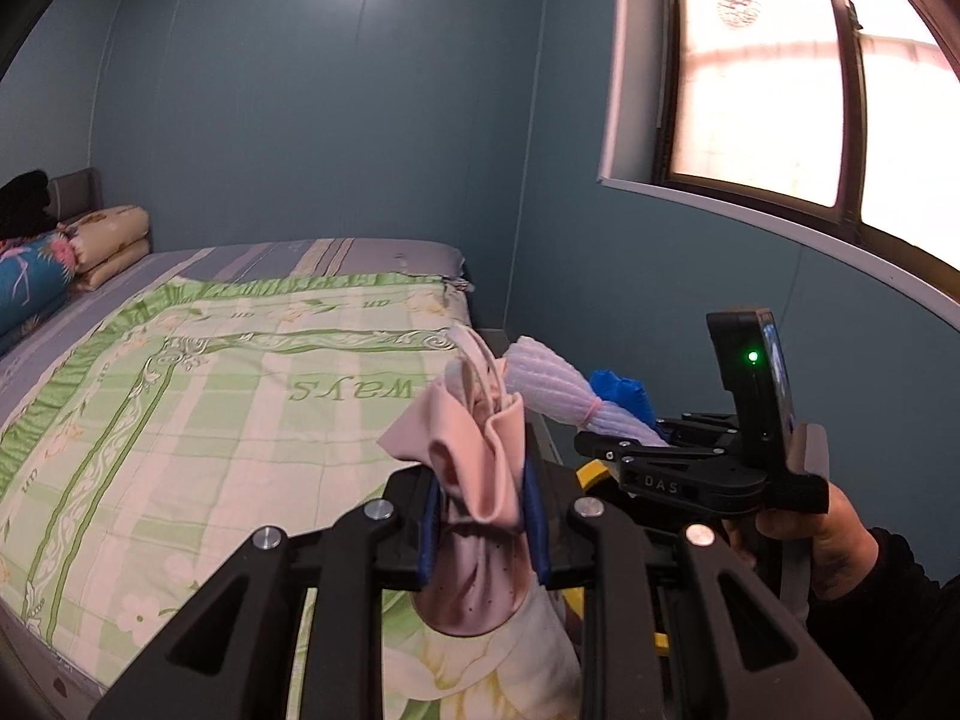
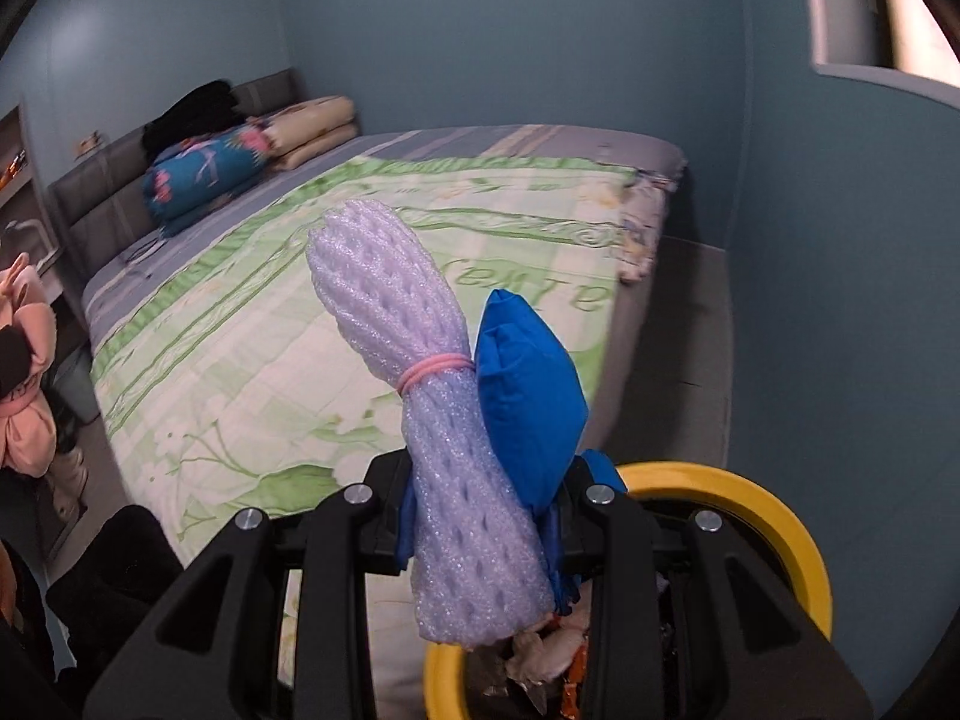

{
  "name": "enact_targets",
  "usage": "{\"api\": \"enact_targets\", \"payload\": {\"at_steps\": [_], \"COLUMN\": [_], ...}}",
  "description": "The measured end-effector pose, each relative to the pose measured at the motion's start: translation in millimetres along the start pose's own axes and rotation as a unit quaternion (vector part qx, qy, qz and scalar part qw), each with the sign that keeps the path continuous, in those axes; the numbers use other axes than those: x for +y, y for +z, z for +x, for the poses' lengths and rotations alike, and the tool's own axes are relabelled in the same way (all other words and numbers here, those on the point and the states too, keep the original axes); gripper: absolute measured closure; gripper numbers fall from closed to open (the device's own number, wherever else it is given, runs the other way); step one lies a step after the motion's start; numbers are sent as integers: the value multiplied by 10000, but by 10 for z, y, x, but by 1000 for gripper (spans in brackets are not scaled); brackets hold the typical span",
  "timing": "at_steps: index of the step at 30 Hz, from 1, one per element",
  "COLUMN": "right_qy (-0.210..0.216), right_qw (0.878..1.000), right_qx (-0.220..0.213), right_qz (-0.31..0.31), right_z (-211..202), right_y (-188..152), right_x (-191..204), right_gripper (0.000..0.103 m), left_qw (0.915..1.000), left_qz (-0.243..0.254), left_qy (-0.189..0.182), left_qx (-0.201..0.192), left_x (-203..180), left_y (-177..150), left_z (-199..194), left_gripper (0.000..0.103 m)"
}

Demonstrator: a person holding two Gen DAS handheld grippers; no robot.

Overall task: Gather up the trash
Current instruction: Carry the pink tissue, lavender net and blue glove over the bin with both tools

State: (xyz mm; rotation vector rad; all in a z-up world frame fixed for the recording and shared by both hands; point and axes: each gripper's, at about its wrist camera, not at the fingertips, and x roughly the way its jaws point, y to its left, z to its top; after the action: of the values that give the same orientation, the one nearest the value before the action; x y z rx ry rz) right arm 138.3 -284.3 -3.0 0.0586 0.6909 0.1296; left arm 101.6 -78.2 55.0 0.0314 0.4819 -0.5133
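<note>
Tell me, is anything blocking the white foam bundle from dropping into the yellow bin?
Nothing visible. The right tool holds the foam bundle just above the yellow bin, whose open top already holds some trash.

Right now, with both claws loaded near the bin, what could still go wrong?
1. The right claw pinches two things at once, a white foam net roll and a crumpled blue plastic bag; the bag sits off to one side and could slip out short of the yellow-rimmed trash bin.
2. The left claw grips a floppy pink cloth-like wad above the green checked bedspread, beside the bin; released early, it may land on the bed.
</note>
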Motion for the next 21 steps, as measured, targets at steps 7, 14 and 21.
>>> {"api": "enact_targets", "payload": {"at_steps": [7,14,21], "right_qy": [-378,-607,-925], "right_qw": [9970,9922,9867], "right_qx": [-247,-277,-400], "right_qz": [627,1052,1275], "right_z": [-321,-513,-663], "right_y": [-127,-250,-356], "right_x": [-369,-585,-783], "right_gripper": [73,73,73], "left_qw": [9991,9972,9955], "left_qz": [391,676,845], "left_qy": [-132,-315,-436], "left_qx": [-110,-62,15], "left_x": [-464,-854,-1187], "left_y": [106,185,233], "left_z": [3,95,280], "left_gripper": [82,81,81]}}
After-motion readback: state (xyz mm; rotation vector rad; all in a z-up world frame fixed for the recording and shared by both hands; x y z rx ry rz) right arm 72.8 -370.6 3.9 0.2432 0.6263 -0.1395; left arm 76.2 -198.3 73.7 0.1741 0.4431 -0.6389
